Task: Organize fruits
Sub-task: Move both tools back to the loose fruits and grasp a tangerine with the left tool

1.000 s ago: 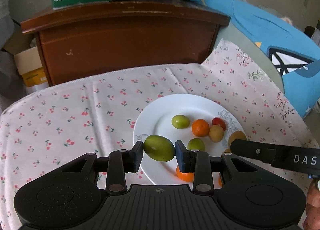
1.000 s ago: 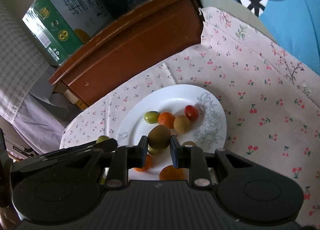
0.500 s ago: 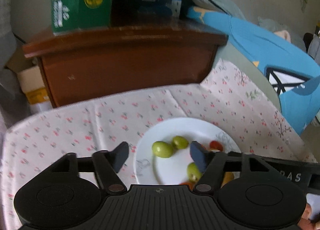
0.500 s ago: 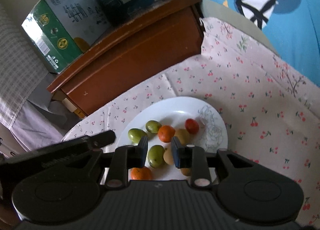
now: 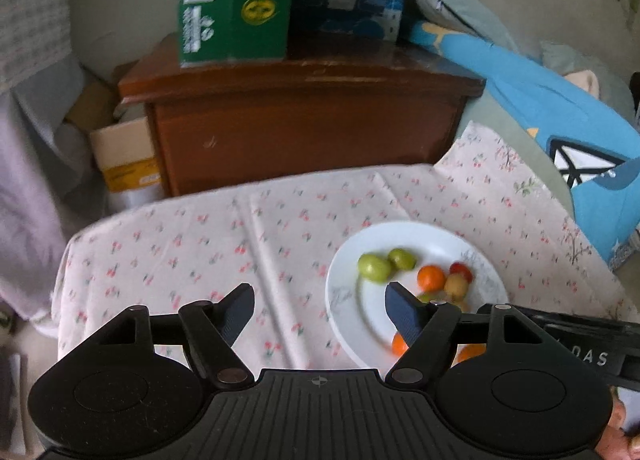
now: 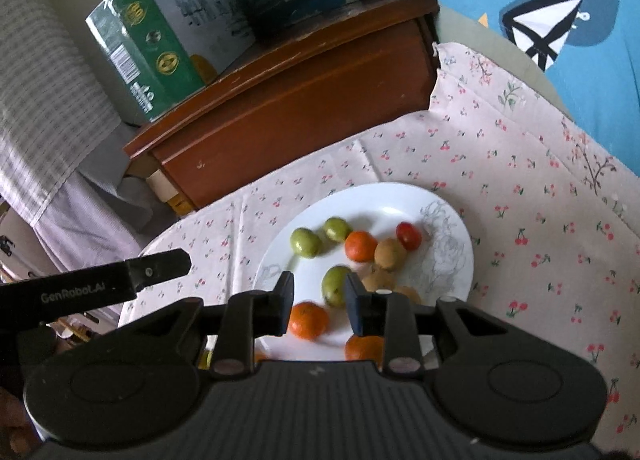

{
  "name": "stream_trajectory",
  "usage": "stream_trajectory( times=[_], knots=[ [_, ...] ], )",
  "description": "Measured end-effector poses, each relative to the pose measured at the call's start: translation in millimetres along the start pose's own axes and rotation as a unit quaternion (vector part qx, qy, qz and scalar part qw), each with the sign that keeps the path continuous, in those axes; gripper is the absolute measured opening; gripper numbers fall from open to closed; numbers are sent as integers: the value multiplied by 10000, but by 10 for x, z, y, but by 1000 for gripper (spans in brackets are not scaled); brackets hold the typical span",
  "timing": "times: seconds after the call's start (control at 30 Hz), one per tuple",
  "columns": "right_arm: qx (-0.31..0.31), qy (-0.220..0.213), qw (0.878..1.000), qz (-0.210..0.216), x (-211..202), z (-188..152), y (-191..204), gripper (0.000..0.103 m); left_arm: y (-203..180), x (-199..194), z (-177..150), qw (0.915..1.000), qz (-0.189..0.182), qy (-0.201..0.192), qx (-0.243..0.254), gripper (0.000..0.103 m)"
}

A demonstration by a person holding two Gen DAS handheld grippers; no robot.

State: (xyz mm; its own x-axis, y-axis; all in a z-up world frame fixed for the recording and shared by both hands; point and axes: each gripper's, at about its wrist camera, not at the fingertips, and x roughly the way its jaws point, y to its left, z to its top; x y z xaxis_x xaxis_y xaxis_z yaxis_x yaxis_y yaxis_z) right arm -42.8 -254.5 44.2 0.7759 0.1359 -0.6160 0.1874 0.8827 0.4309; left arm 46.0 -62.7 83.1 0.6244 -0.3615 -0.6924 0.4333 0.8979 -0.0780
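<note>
Nothing lay between the widening jaws of the left gripper in the left wrist view, which hung over the cherry-print cloth just beside the round white plate, where two green fruits, an orange one, a red one and a tan one showed clearly and others were hidden. By the right wrist view, the right gripper stood slightly apart, holding nothing, above three green, three orange, one red and roughly three tan-brown fruits, so the gathering looked nearly complete.
</note>
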Motion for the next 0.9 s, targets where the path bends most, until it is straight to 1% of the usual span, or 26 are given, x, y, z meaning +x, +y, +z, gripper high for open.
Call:
stream_trajectory(
  times=[0.07, 0.23, 0.57, 0.73, 0.9],
  knots=[
    [-25, 37, 10000, 32, -18, -50, 25, 29, 51, -35, -83, 9999, 69, 58, -70, 73],
    [-35, 120, 9999, 88, -57, -215, 84, 29, 163, -109, -260, 9994, 111, 192, -259, 73],
    [-228, 333, 9992, 46, -104, -602, 207, 32, 282, -190, -587, 9973, 484, 383, -402, 73],
    [-459, 560, 9973, 73, -13, -802, 293, 32, 361, -210, -710, 9958, 581, 504, -502, 73],
    [-523, 678, 9963, 92, 120, -870, 323, 32, 416, -191, -758, 9950, 646, 571, -504, 73]
  ],
)
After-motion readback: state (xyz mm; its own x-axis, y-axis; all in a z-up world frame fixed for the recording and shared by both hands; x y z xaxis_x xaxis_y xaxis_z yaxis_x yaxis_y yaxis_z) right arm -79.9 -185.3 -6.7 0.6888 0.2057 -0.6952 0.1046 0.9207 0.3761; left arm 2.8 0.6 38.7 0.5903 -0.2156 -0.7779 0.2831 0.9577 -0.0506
